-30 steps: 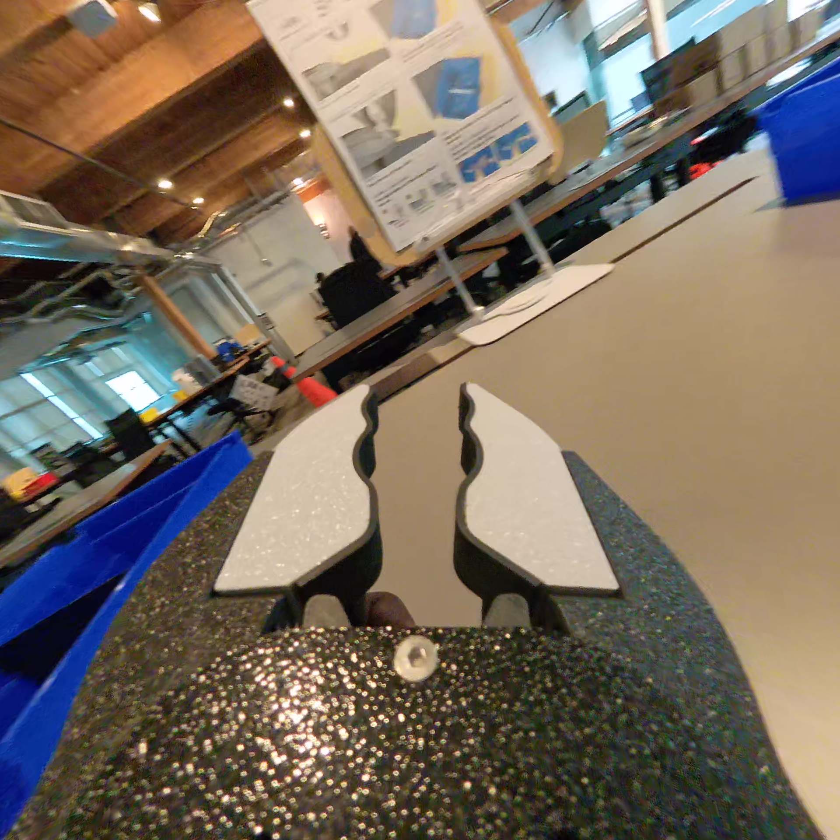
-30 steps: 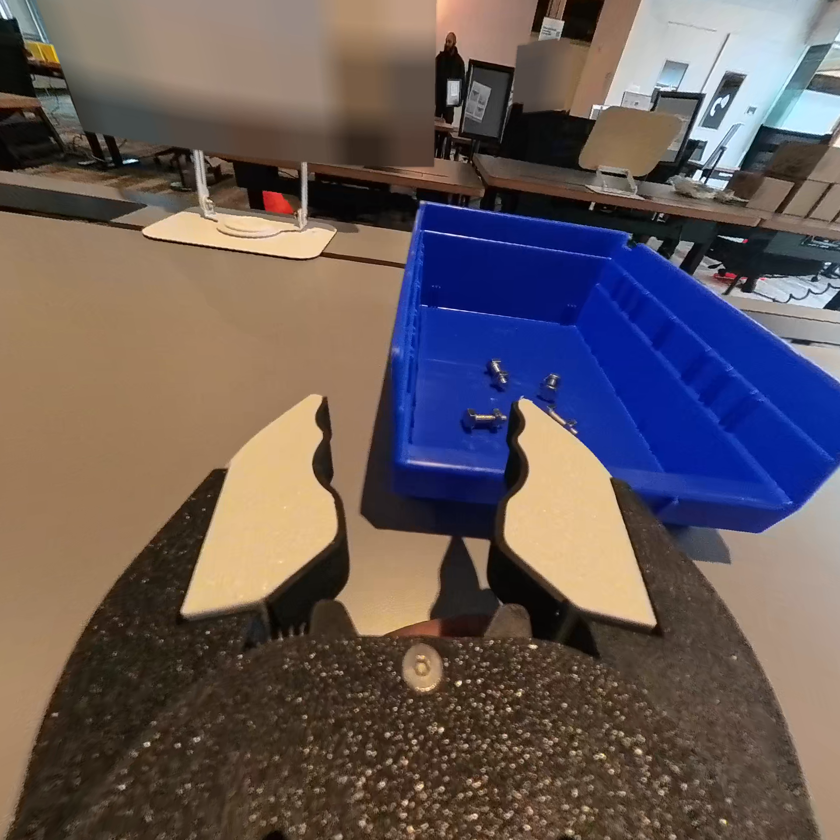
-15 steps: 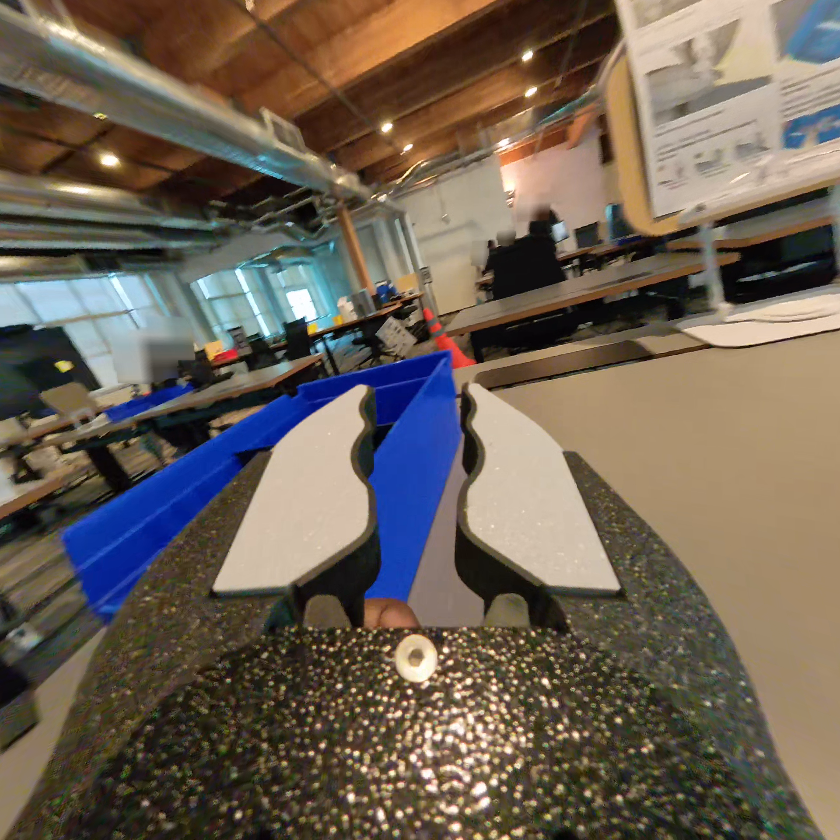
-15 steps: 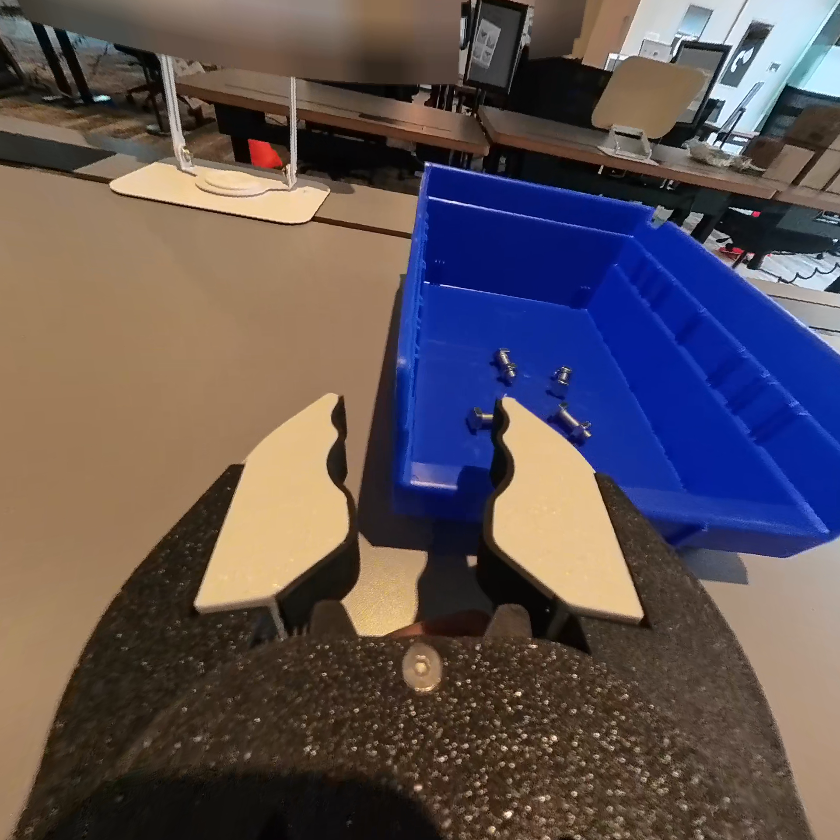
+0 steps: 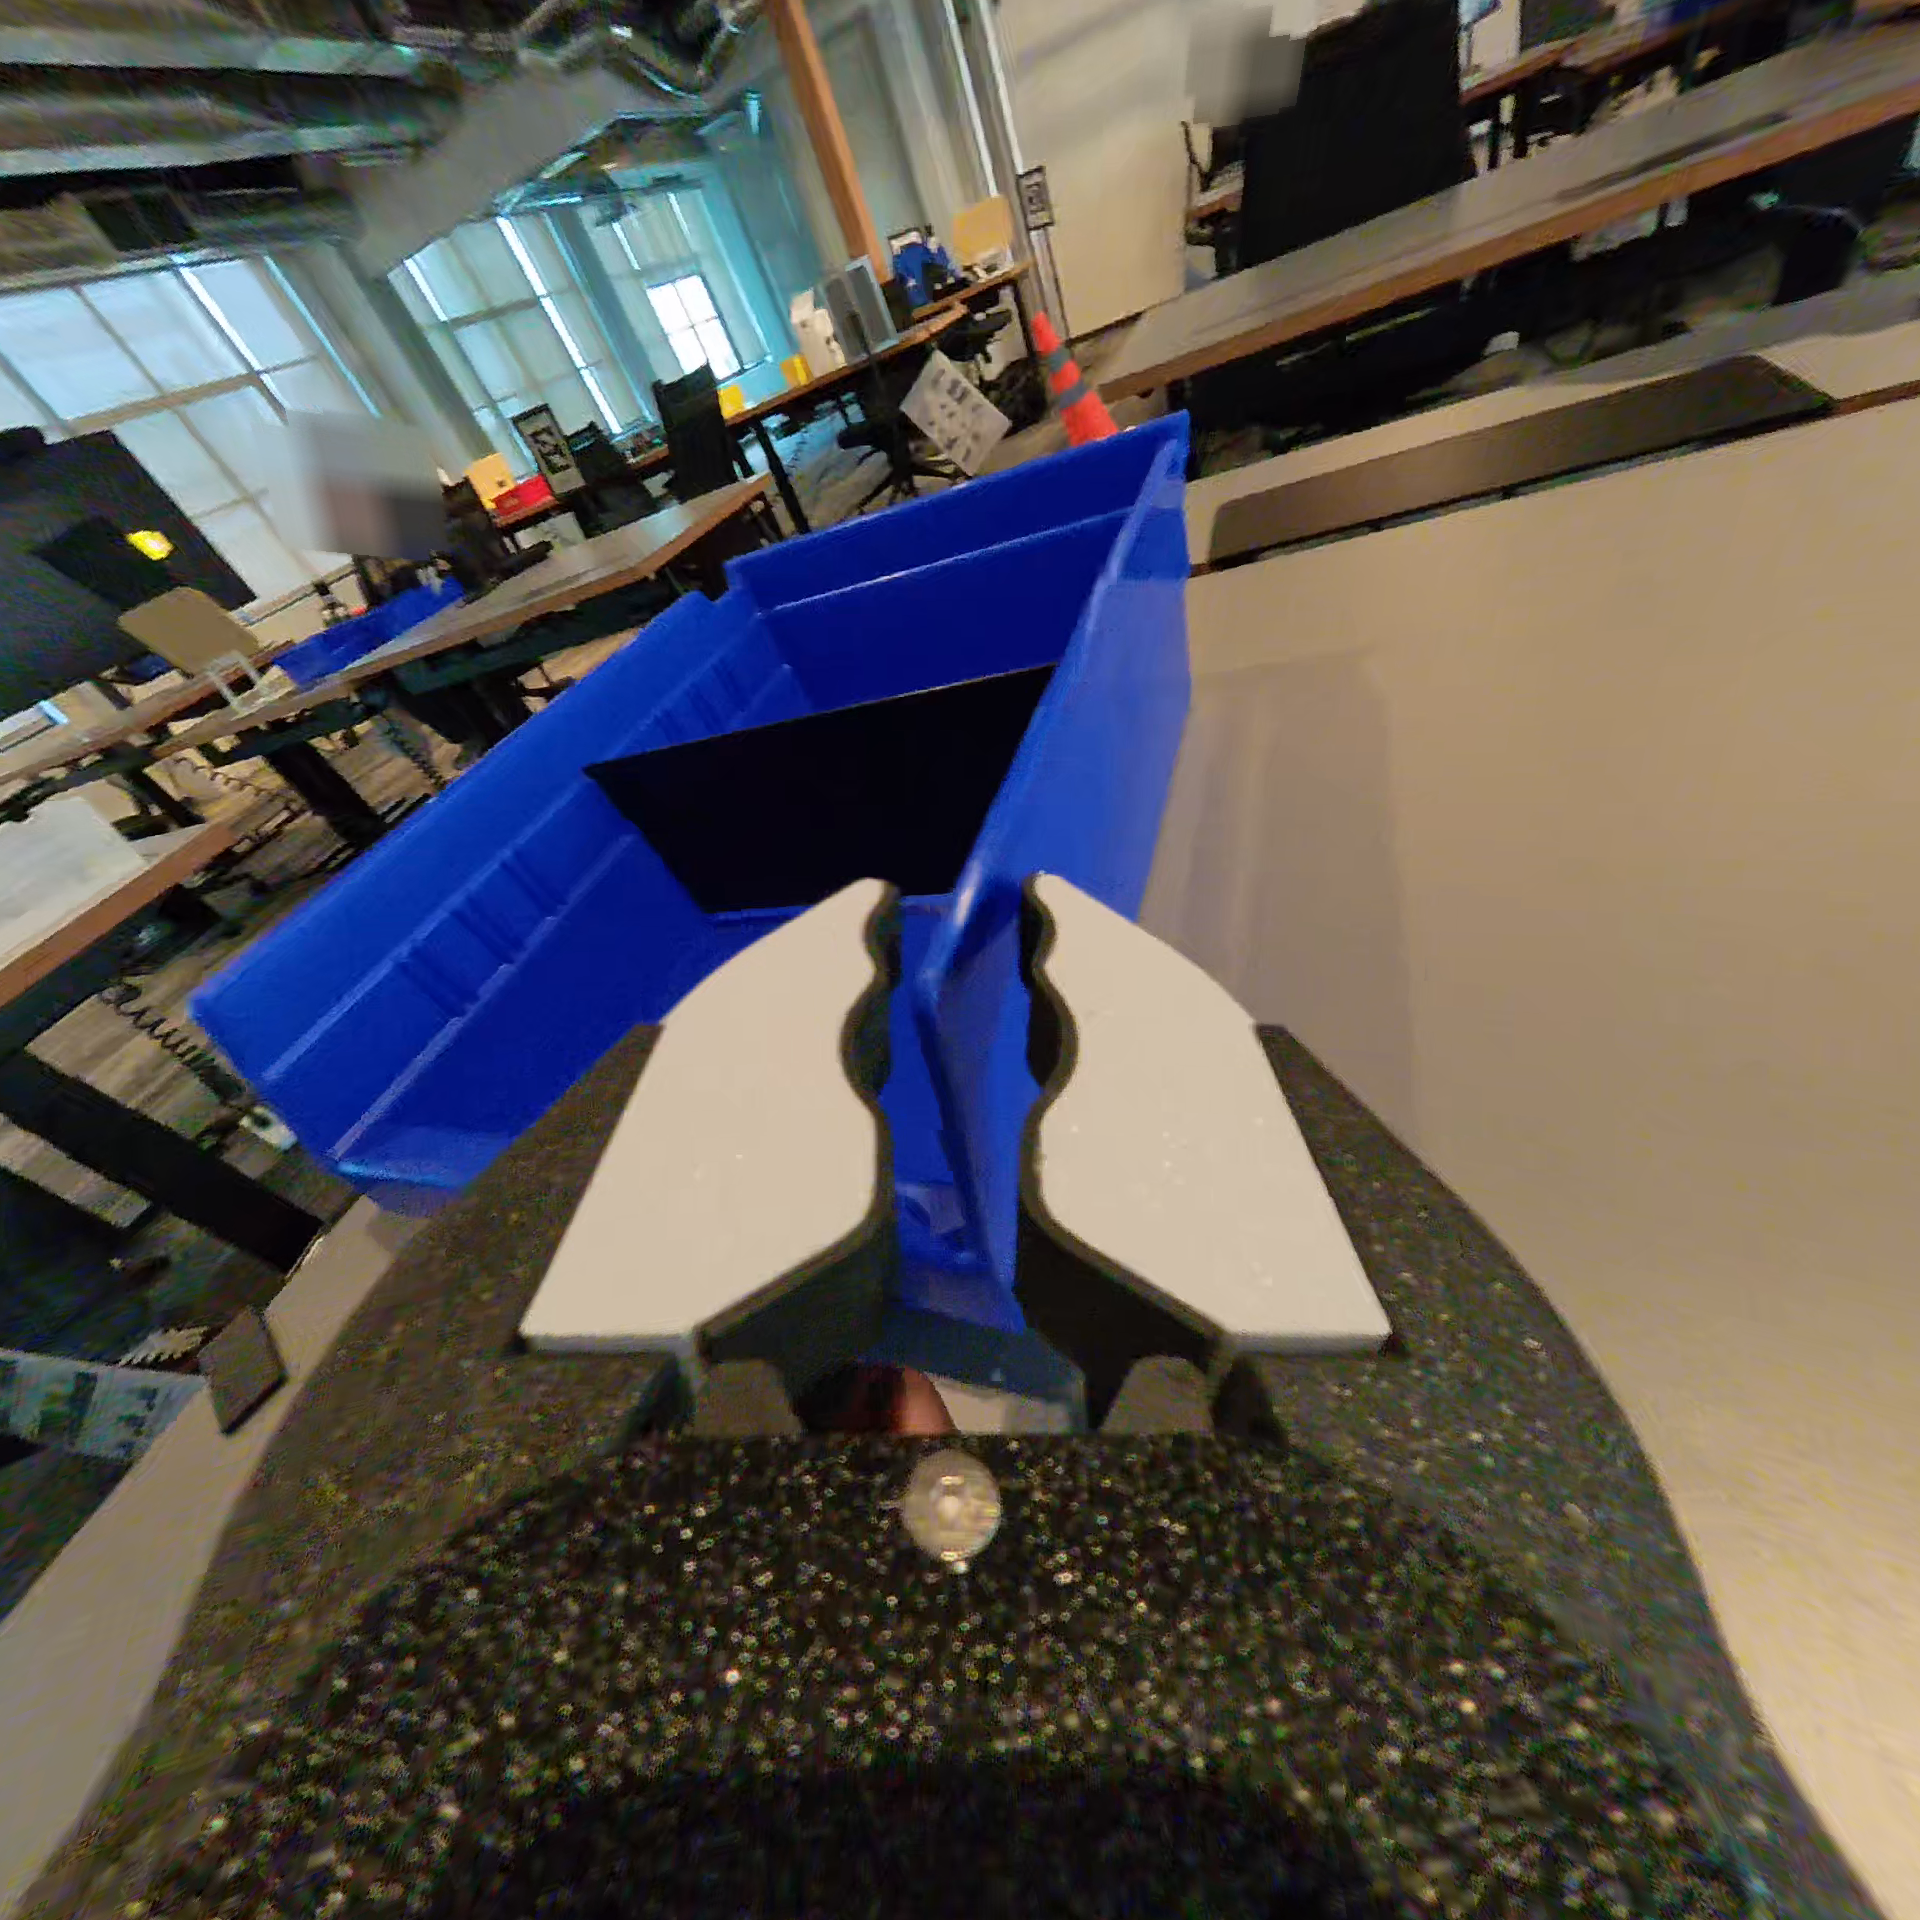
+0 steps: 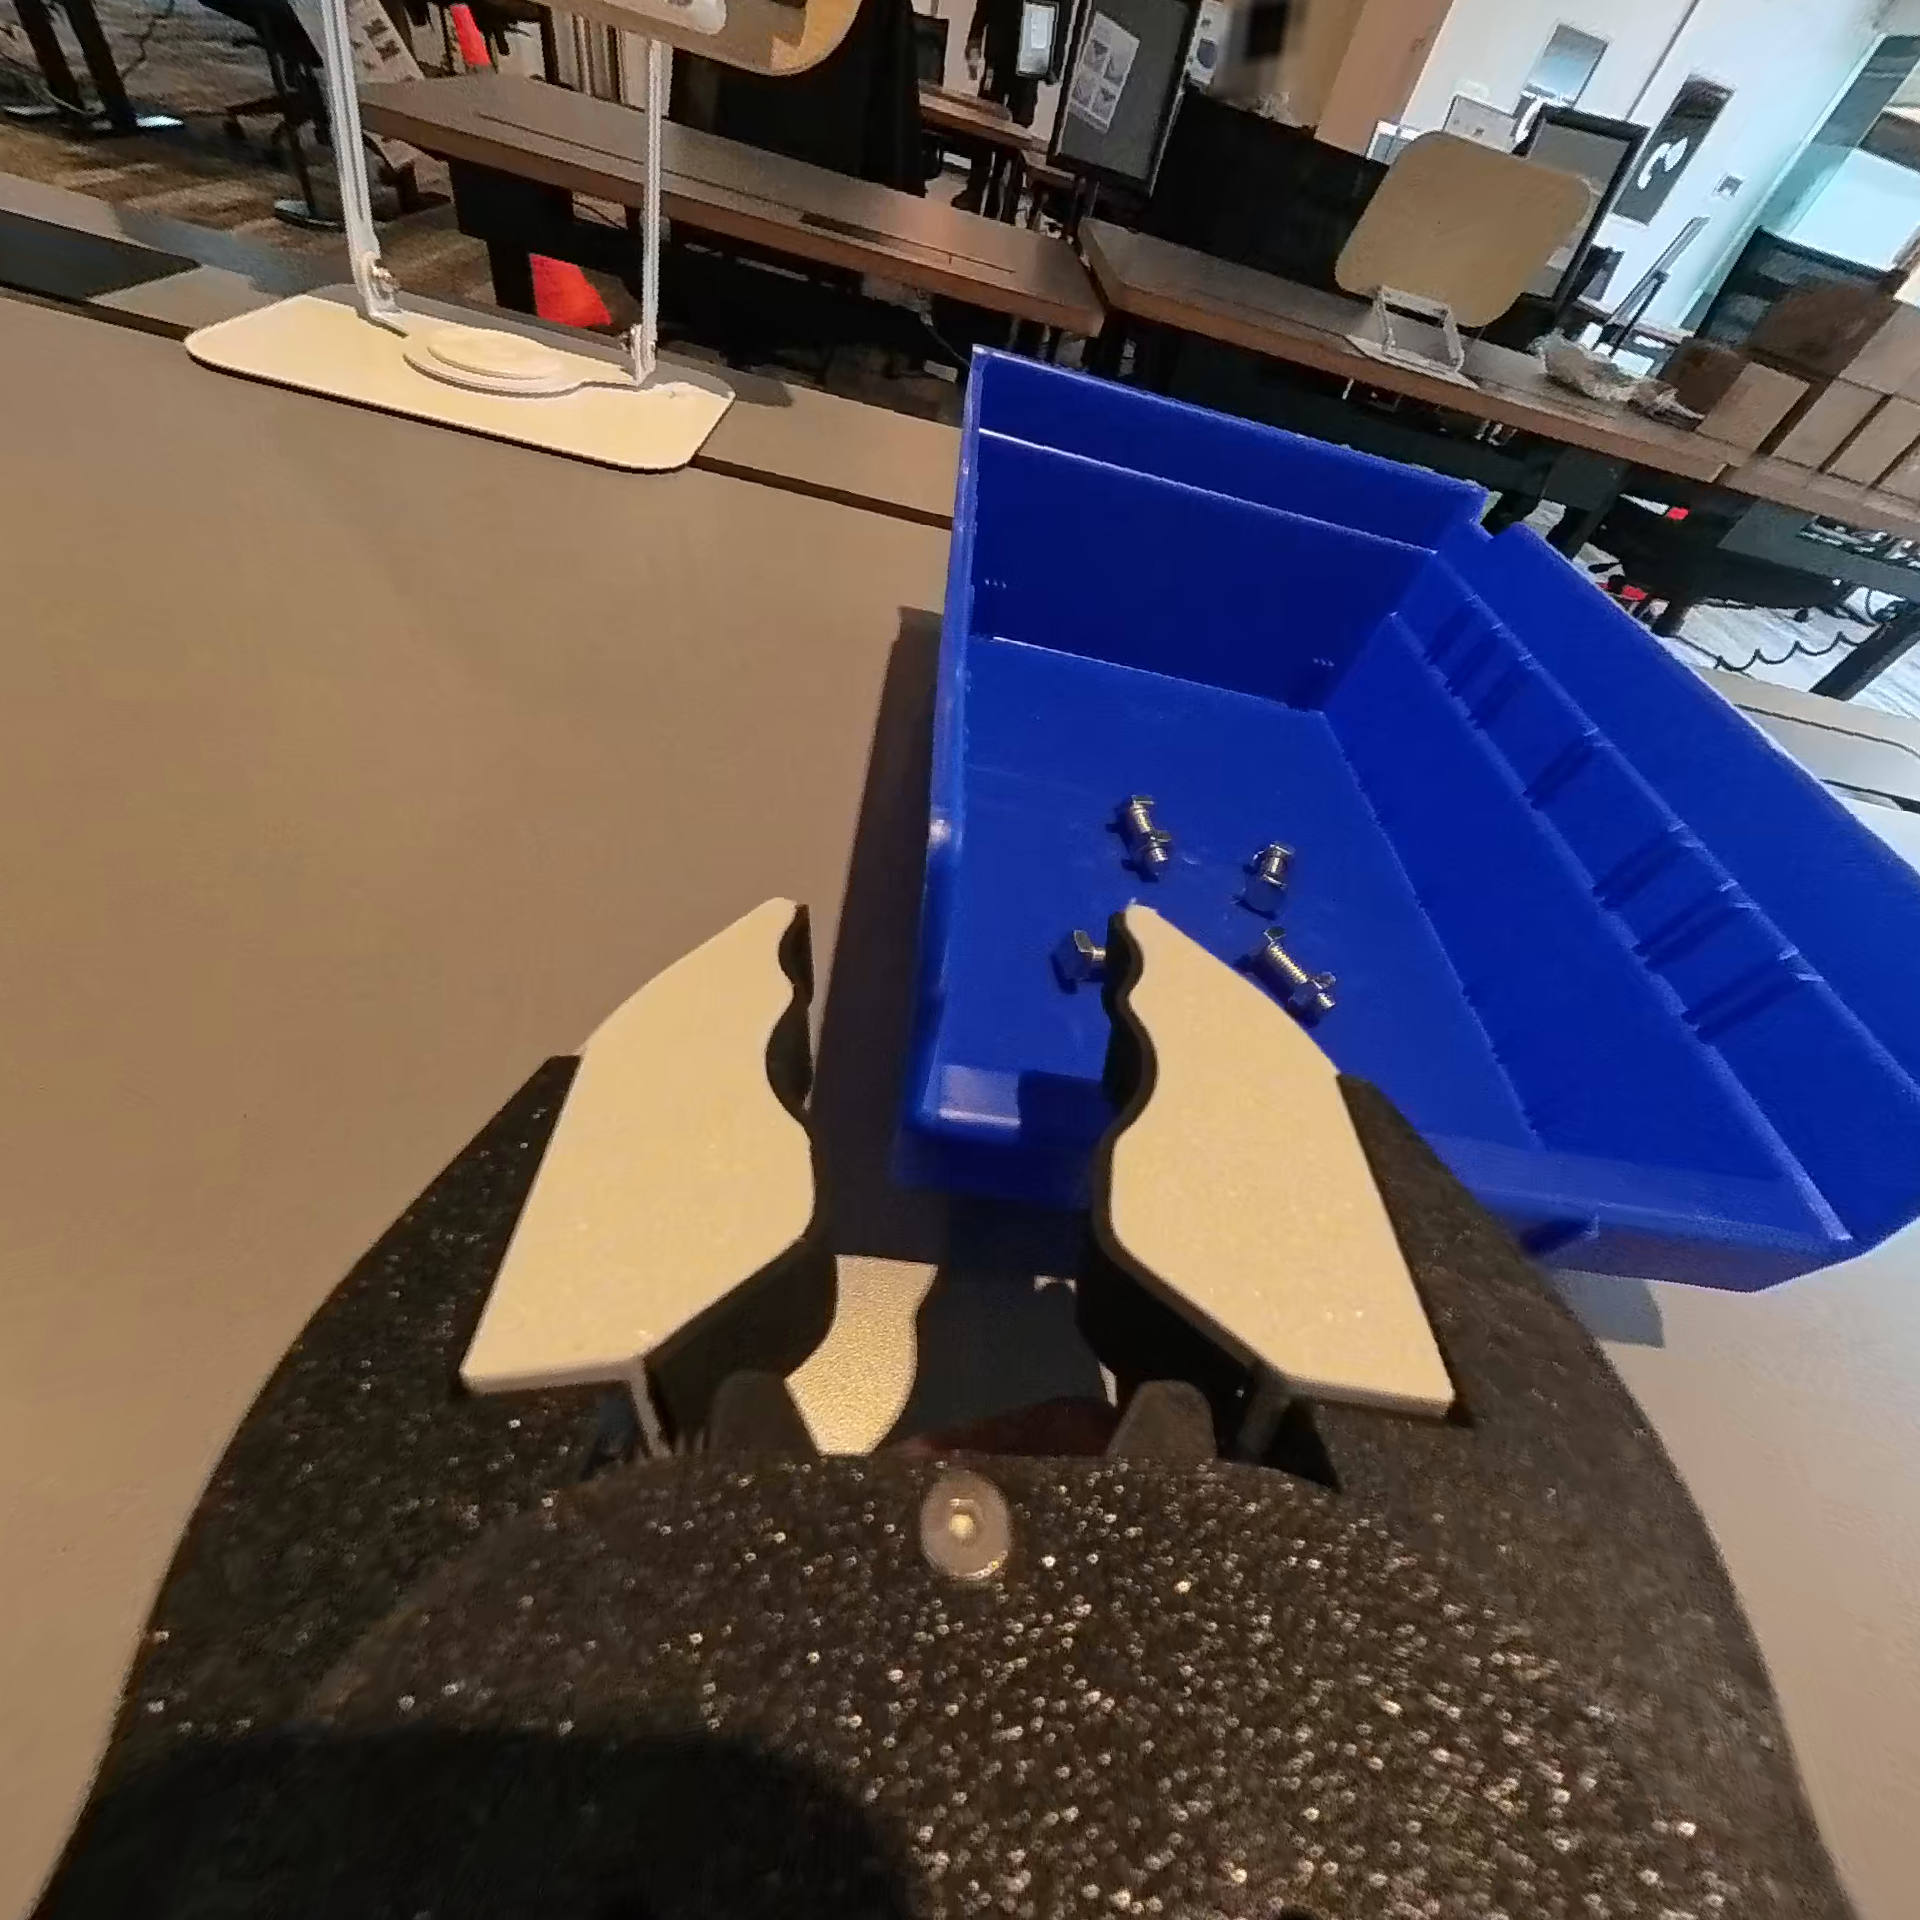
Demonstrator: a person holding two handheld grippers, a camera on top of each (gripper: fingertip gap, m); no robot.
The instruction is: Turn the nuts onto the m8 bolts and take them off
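Four small silver metal bolts with nuts threaded on them (image 6: 1195, 914) lie loose on the floor of a deep blue plastic bin (image 6: 1621, 831), which sits on a plain grey-beige tabletop (image 6: 416, 727). In the right wrist view the bolts cluster near the bin's front end: one at about 12 o'clock of the group, one at 2 o'clock, one at 4 o'clock, and one at 8 o'clock that is partly hidden behind a fingertip. The right gripper (image 6: 956, 935), black and speckled with pale grey finger plates, is released, its jaws spread wide and holding nothing; it hovers at the bin's near left corner, with one finger over the table and the other over the bin. At 11 o'clock in that view a white flat-based stand (image 6: 457, 358) rests on the far table edge. In the left wrist view the left gripper (image 5: 961, 904), of the same make, is also released and empty, with a narrower gap; a side wall of a second blue plastic bin (image 5: 623, 904) shows through that gap. Whether the fingers touch that wall cannot be told. This bin's interior looks dark, and its contents are not visible.
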